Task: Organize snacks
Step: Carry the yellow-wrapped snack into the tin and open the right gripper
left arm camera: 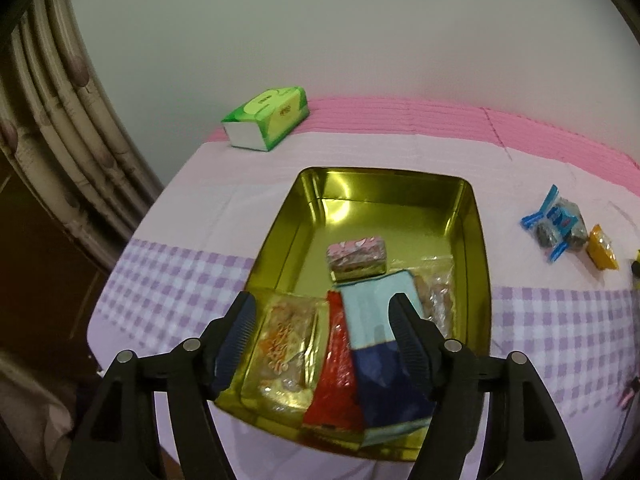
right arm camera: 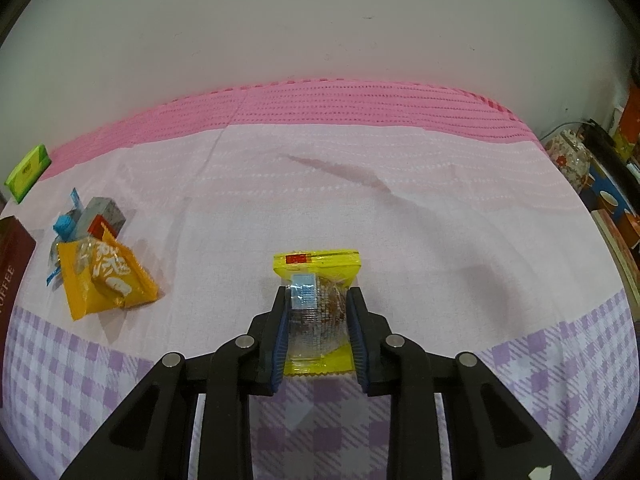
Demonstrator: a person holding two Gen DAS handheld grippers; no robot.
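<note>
In the left wrist view a gold tin (left arm camera: 478, 240) lies open on the cloth. It holds a pink wrapped snack (left arm camera: 356, 254), a gold-clear packet (left arm camera: 284, 352), a red packet (left arm camera: 336, 380), a blue packet (left arm camera: 380, 360) and a clear packet (left arm camera: 438, 296). My left gripper (left arm camera: 323, 300) hovers open over the tin's near end, its pads touching nothing. In the right wrist view my right gripper (right arm camera: 318, 292) is shut on a yellow snack packet (right arm camera: 320, 266), pads pressing both sides. An orange packet (right arm camera: 104, 276) and a blue-grey packet (right arm camera: 92, 216) lie to the left.
A green tissue box (left arm camera: 268, 116) sits at the table's far left by the wall. A brown box (right arm camera: 12, 256) stands at the left edge of the right wrist view. A floral jar (right arm camera: 572, 156) and other clutter crowd the right side. Curtains hang left of the table.
</note>
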